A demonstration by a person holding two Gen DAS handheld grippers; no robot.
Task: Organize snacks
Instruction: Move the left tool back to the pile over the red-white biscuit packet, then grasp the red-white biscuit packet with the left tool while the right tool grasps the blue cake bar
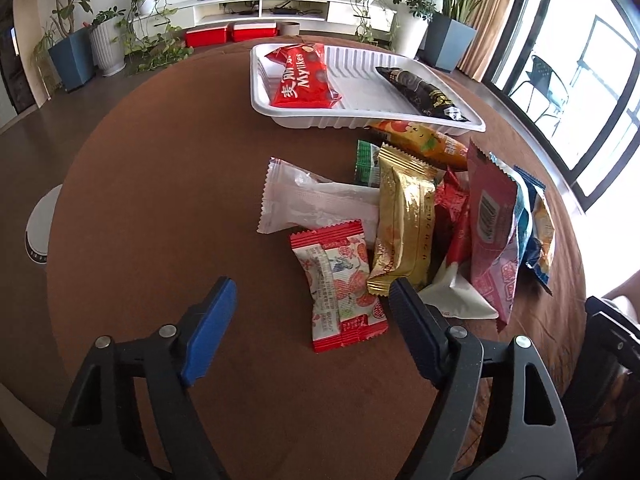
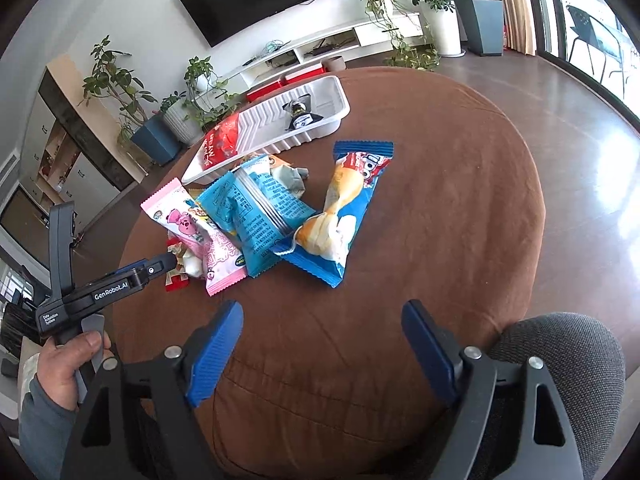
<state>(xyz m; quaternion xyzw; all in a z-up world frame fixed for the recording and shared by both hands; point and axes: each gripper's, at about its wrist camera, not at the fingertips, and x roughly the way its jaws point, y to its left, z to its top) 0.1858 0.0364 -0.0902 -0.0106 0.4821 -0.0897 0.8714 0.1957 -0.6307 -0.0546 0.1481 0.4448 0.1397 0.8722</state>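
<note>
Currently left gripper (image 1: 310,294) released, nothing pinched: red-white packet (image 1: 340,286) lies between its fingers, gold packet (image 1: 404,232) just past the right finger. Right gripper (image 2: 322,314) also released over bare tablecloth (image 2: 440,220); blue packet (image 2: 340,216) ahead. White tray (image 1: 360,116) beyond the pile.

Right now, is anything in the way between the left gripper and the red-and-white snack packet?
Nothing visible. The left gripper is open with the red-and-white packet right between its fingers. The gold packet lies close beside it, against the right finger.
</note>
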